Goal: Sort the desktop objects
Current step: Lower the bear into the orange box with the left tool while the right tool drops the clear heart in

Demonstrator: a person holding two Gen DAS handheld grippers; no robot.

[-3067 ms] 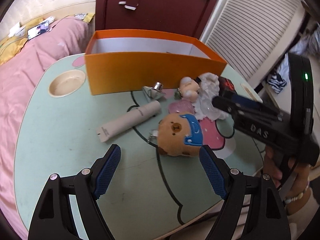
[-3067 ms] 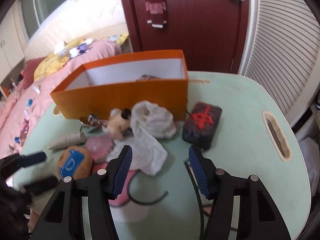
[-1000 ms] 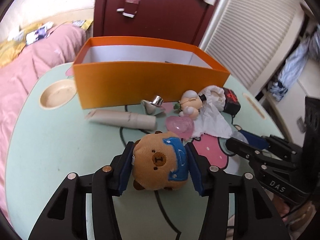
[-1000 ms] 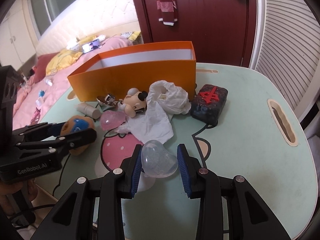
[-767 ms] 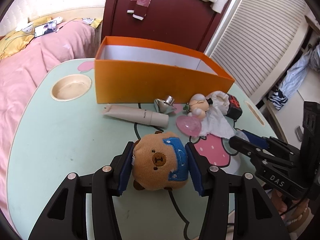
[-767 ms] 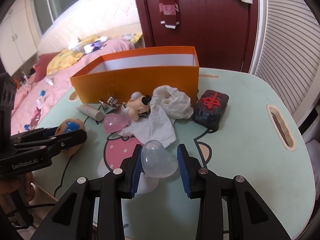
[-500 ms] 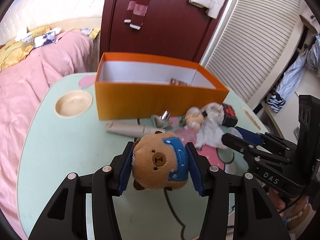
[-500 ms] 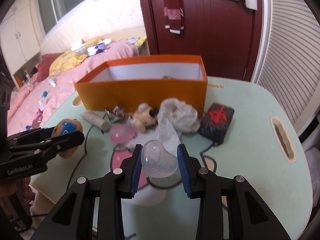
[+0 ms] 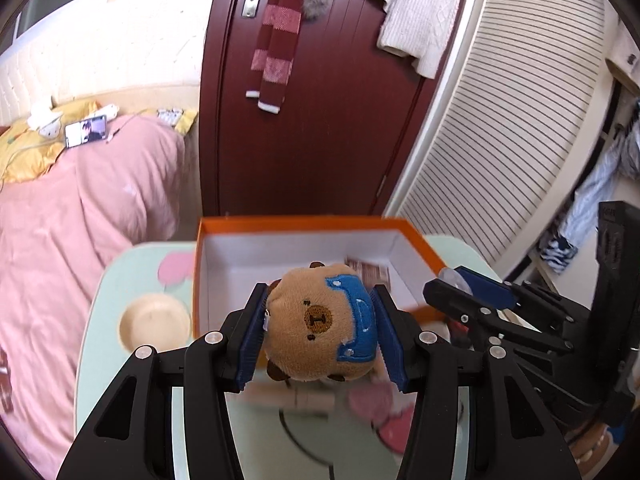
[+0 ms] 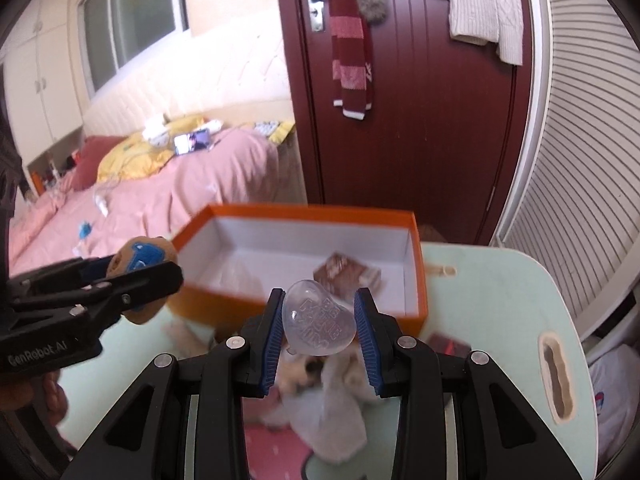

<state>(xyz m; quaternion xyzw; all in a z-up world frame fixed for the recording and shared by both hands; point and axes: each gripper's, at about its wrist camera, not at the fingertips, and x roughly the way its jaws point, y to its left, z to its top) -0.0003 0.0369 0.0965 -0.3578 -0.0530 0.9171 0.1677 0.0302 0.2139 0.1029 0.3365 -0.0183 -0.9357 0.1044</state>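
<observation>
Broadly, the lower part of both views is filled by a pale green table [image 10: 500,280], and its far end is occupied by an orange box [image 9: 416,236] with a white inside, seen at the centre of each frame. A brown packet [image 10: 346,274] is seen lying on the box floor toward the right side. Behind the box, a dark red door [image 9: 320,120] is shown in the upper middle, with a striped scarf [image 9: 276,36] hung from it, and a pink bed [image 9: 80,208] is spread across the left of the frame.

In the left wrist view, the left gripper [image 9: 318,330] is seen at lower centre, clamped on a brown plush bear [image 9: 324,326] with a blue patch; the bear is pressed on both sides by the blue pads and is held up in front of the box's near wall. The right gripper [image 9: 460,284] is visible at the right edge of that frame, side-on.

In the right wrist view, the right gripper [image 10: 318,320] is seen at lower centre, closed on a clear heart-shaped piece [image 10: 318,324] with raised lettering, which is held between the pads in front of the box's near rim. The left gripper [image 10: 138,274], with the bear between its fingers, is shown at the left, just beside the box's left corner.

Below the grippers, blurred things are left on the table: a white crumpled wrap [image 10: 340,412], a cream tube [image 9: 296,398] and a pink heart shape [image 9: 370,400].
</observation>
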